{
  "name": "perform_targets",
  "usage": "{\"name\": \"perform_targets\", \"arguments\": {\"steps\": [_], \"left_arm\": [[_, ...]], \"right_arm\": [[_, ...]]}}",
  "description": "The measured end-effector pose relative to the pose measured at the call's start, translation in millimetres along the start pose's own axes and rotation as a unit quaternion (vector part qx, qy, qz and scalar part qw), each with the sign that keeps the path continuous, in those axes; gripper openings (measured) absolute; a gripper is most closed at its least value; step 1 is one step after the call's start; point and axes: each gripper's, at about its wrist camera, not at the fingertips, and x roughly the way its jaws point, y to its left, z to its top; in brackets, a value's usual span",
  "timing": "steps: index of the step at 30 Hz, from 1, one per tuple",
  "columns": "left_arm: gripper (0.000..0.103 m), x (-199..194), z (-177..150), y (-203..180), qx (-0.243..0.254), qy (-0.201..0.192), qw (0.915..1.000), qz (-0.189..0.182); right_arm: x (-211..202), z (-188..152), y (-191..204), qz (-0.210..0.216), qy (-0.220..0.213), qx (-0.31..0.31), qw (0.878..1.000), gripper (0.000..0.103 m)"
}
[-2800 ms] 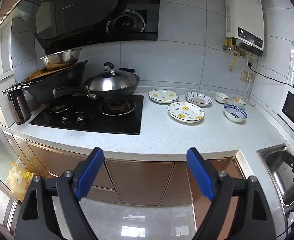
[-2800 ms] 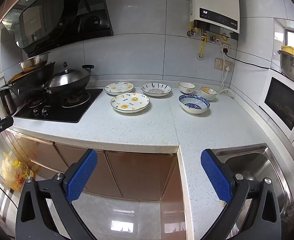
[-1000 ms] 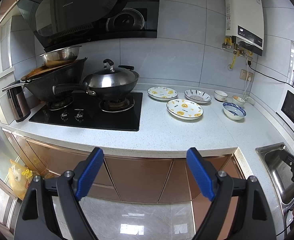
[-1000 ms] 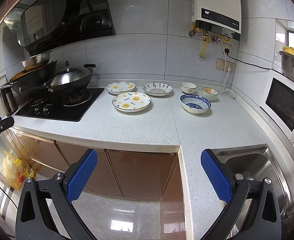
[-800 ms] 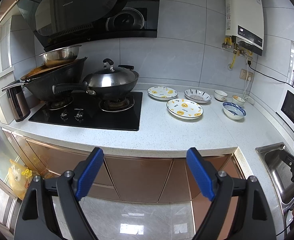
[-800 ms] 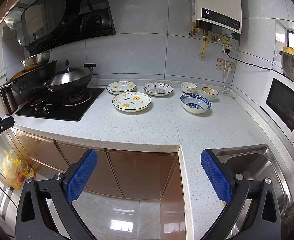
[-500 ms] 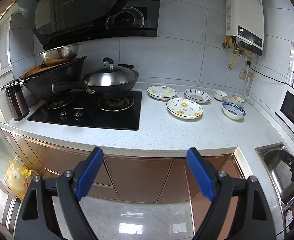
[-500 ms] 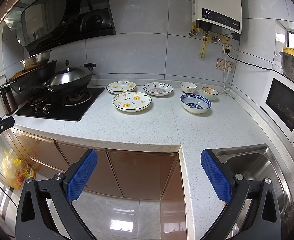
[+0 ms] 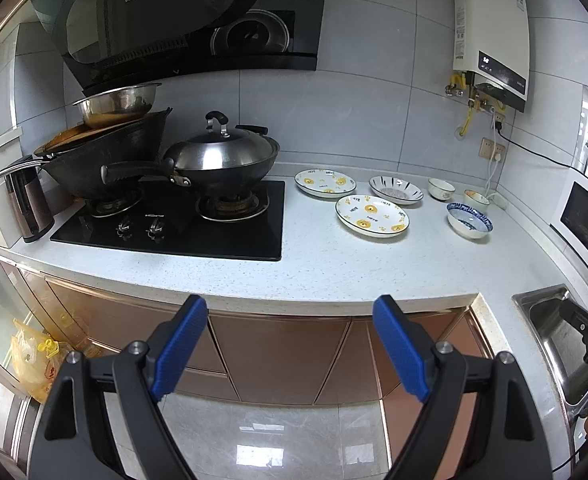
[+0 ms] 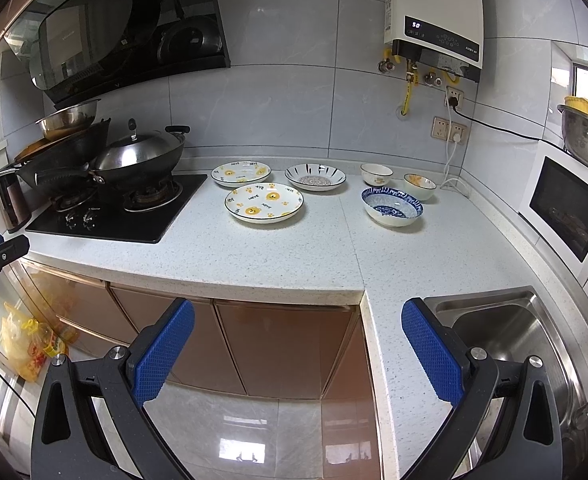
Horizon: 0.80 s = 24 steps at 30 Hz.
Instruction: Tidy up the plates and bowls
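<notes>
Left wrist view: my left gripper (image 9: 290, 340) gapes wide, grasping nothing, held off the near edge of the speckled white countertop (image 9: 333, 264). My right gripper (image 10: 297, 340) is likewise spread and empty. Far on the counter, right of the black gas hob (image 10: 114, 216): two white plates with yellow bear prints (image 10: 264, 202) (image 10: 241, 173), one nearer, one farther. Right of the farther one, a white plate with dark stripes (image 10: 315, 177). Blue-patterned bowl (image 10: 391, 206) sits right again; two small white bowls (image 10: 376, 173) (image 10: 419, 186) lie beyond it. All apart.
</notes>
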Motion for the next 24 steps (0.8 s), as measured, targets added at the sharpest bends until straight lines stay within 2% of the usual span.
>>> {"name": "perform_targets", "arguments": {"steps": [19, 24], "left_arm": [[0.085, 30.6, 13.0, 39.0, 0.012, 0.010, 0.9995, -0.029], [0.085, 40.4, 16.1, 44.9, 0.011, 0.019, 0.9985, -0.051]], "right_arm": [[8.8, 9.5, 37.5, -0.026, 0.002, 0.005, 1.000, 0.102], [11.8, 11.2, 45.7, -0.028, 0.005, 0.004, 1.000, 0.102]]}}
